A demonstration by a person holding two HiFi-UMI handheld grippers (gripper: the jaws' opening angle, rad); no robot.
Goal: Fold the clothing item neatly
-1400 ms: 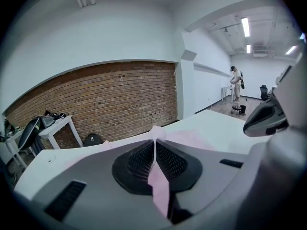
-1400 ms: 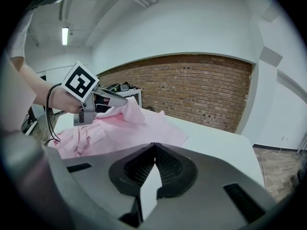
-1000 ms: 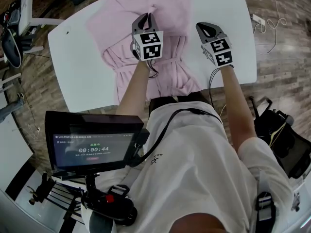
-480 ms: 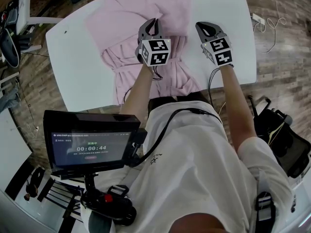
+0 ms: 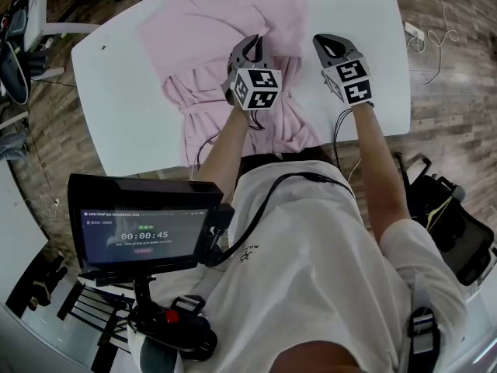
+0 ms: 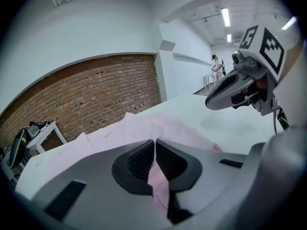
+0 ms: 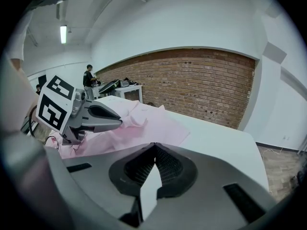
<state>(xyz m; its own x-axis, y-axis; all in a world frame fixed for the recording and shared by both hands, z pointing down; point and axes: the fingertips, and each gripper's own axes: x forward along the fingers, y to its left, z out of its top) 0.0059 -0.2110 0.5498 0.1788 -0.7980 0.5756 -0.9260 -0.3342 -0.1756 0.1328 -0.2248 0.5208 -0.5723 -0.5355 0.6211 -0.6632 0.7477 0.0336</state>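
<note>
A pink garment (image 5: 210, 29) lies spread and partly bunched on the white table (image 5: 132, 115). My left gripper (image 5: 252, 47) is over the garment's right part, shut on a raised fold of the pink cloth (image 6: 158, 128). In the right gripper view its tip (image 7: 117, 121) meets a small bunch of fabric (image 7: 132, 120). My right gripper (image 5: 326, 43) hovers shut with nothing in it, above bare table just right of the garment's edge. The left gripper view shows it (image 6: 208, 104) from the side, jaws together.
The table's near edge runs just in front of the person's body, and the garment's hem (image 5: 256, 142) hangs close to it. A monitor (image 5: 144, 231) stands low on the left. A white bench (image 5: 54, 6) and floor cables (image 5: 435, 29) flank the table. A person (image 7: 88, 83) stands far back.
My left gripper has moved to the right and slightly nearer, drawing the pinched fold of pink cloth with it. The right gripper has stayed put.
</note>
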